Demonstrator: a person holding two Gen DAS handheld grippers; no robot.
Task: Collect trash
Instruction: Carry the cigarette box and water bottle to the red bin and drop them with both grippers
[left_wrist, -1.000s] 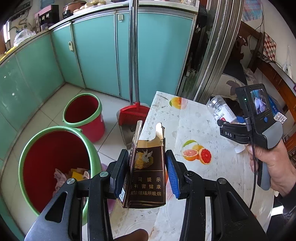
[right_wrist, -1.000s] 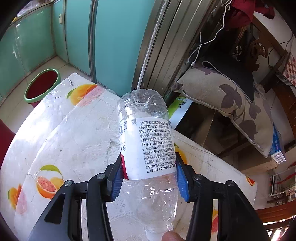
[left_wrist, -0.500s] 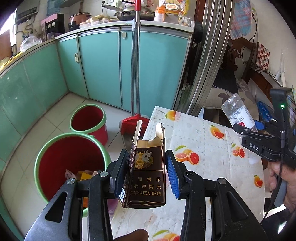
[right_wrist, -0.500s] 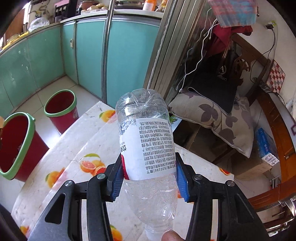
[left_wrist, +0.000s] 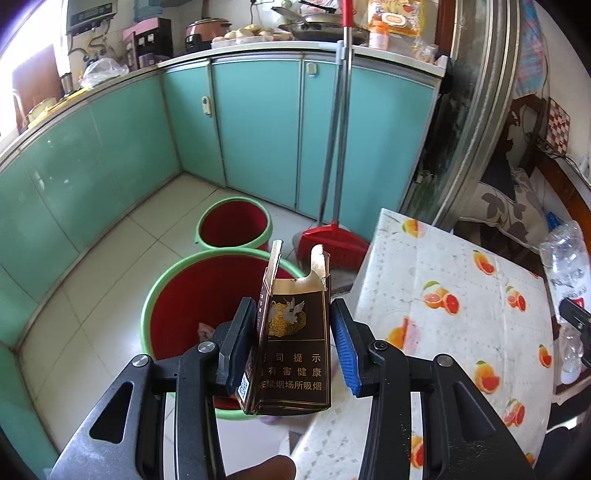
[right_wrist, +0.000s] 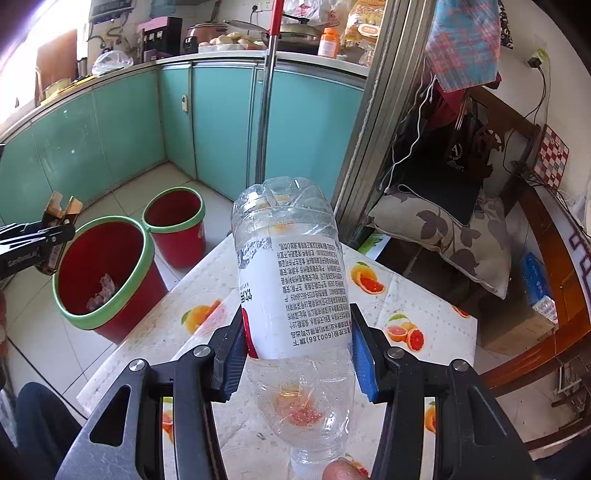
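My left gripper (left_wrist: 293, 350) is shut on a torn brown cigarette pack (left_wrist: 295, 354) and holds it in the air over the near rim of the large red bin with a green rim (left_wrist: 177, 295). The bin holds some crumpled trash. My right gripper (right_wrist: 299, 343) is shut on an empty clear plastic bottle (right_wrist: 295, 288) with a white label, held above the table (right_wrist: 207, 332). In the right wrist view the left gripper (right_wrist: 55, 229) with the pack shows at the left edge, above the large bin (right_wrist: 107, 273). The bottle (left_wrist: 565, 266) shows at the right edge of the left wrist view.
A smaller red bin (left_wrist: 232, 225) stands behind the large one. A red broom and dustpan (left_wrist: 332, 240) lean on the teal cabinets (left_wrist: 258, 125). The table (left_wrist: 454, 314) has a fruit-print cover. A cushion (right_wrist: 443, 229) lies to the right.
Both grippers have risen and pulled back, so more of the room shows. The pack now sits over the large bin's rim. Both grips are unchanged.
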